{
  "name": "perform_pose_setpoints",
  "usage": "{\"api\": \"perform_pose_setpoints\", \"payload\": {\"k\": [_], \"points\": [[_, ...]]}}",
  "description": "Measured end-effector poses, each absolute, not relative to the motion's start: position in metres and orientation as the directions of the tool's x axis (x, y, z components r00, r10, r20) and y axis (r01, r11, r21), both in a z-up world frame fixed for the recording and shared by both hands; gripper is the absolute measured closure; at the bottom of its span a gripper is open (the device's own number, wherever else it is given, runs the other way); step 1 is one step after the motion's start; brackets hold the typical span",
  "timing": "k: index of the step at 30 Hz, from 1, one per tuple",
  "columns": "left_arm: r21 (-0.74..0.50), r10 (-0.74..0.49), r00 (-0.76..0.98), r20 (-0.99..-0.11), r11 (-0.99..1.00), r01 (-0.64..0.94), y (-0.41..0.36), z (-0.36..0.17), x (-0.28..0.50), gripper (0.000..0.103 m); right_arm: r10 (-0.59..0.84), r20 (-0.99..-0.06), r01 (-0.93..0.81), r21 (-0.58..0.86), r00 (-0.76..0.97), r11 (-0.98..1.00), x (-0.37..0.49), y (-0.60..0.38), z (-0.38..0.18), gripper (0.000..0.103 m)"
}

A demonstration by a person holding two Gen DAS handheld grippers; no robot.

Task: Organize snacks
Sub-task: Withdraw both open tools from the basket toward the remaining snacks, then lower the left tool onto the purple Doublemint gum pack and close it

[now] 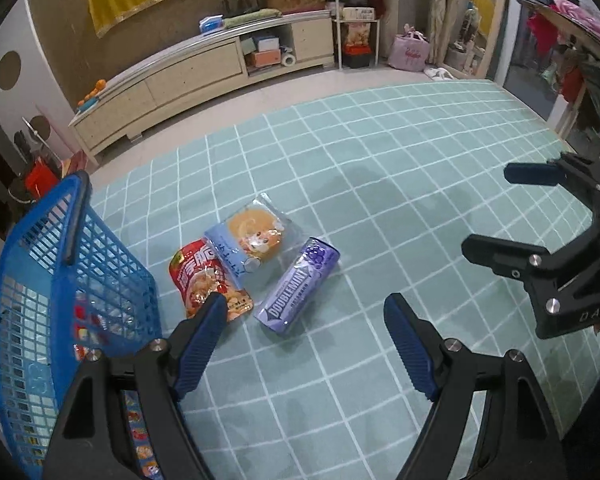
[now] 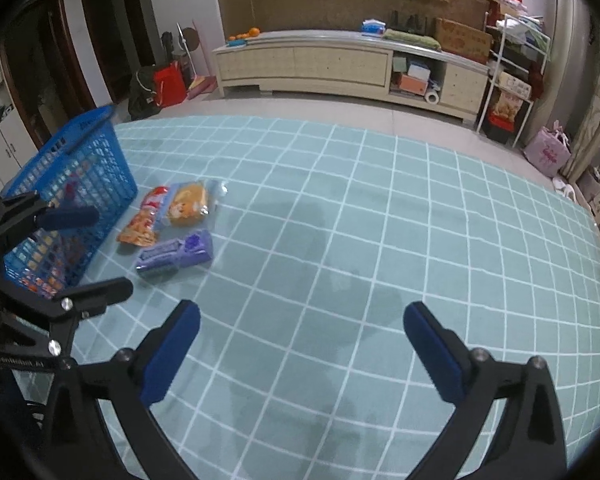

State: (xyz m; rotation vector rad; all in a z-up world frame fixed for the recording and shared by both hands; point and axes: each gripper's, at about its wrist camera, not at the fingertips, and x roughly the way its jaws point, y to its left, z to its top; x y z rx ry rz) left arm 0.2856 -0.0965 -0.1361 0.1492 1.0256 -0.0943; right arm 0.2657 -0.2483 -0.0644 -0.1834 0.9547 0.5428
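Observation:
Three snacks lie on the green checked mat: a red pouch (image 1: 206, 280) (image 2: 143, 220), a pale blue bread pack (image 1: 252, 236) (image 2: 190, 202) overlapping it, and a purple Doublemint pack (image 1: 300, 286) (image 2: 176, 254). A blue mesh basket (image 1: 56, 280) (image 2: 72, 184) stands left of them and holds some packets. My left gripper (image 1: 304, 312) is open and empty, hovering just before the snacks. My right gripper (image 2: 302, 316) is open and empty over bare mat to the right; it also shows in the left wrist view (image 1: 488, 210).
The green mat (image 2: 380, 240) spreads wide to the right. A low beige cabinet (image 2: 340, 64) runs along the far wall. A white shelf rack (image 2: 512, 60) and a pink bag (image 2: 546, 154) stand at the far right.

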Motion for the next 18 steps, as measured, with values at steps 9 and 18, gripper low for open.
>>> {"api": "perform_pose_setpoints", "payload": {"k": [9,18], "points": [[0.084,-0.006,0.486,-0.874,0.983,0.163,-0.087,-0.161,0.311,0.024,0.357,-0.834,-0.507,0.111,0.42,0.855,0.28,-0.241,-0.086,0.0],[0.019,-0.046,0.435,-0.899,0.989,0.144,-0.077,-0.185,0.327,0.024,0.382,-0.849,-0.483,0.178,0.364,0.857,0.291,-0.237,-0.095,0.0]]}}
